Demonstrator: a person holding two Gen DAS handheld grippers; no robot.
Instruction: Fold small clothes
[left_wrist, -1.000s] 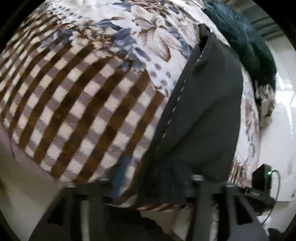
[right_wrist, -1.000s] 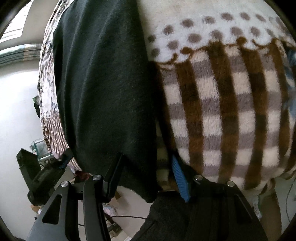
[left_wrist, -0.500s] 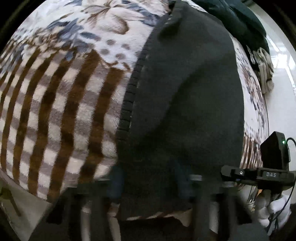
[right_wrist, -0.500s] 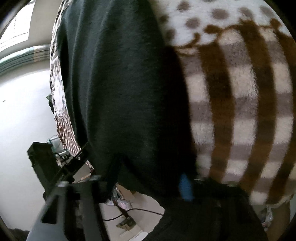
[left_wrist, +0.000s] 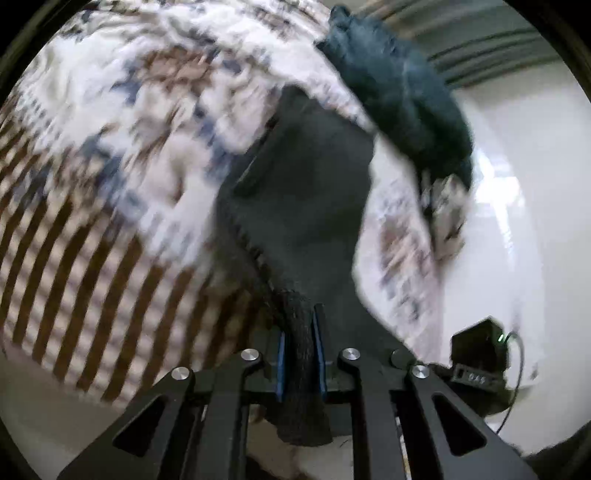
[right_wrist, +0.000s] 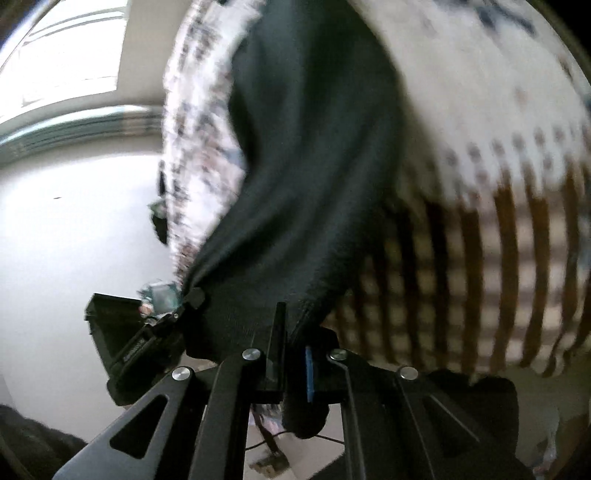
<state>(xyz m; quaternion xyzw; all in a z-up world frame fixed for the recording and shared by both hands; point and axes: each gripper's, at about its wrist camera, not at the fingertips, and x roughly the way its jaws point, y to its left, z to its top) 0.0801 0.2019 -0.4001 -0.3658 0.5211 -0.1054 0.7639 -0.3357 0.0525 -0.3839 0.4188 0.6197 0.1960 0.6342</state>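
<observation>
A dark grey knitted garment lies on a patterned blanket with brown checks and a flower print. My left gripper is shut on the garment's near ribbed edge, which bunches between the blue pads. In the right wrist view the same garment stretches away from me. My right gripper is shut on its near edge and lifts it off the blanket. Both views are blurred by motion.
A dark teal garment lies at the far edge of the blanket. A black device with a green light and cable stands at the right, beside the bed. A black box sits at the left on the white floor.
Both grippers have closed on the garment's near edge and pulled back and up. The garment edge now hangs bunched from the jaws, lifted off the blanket.
</observation>
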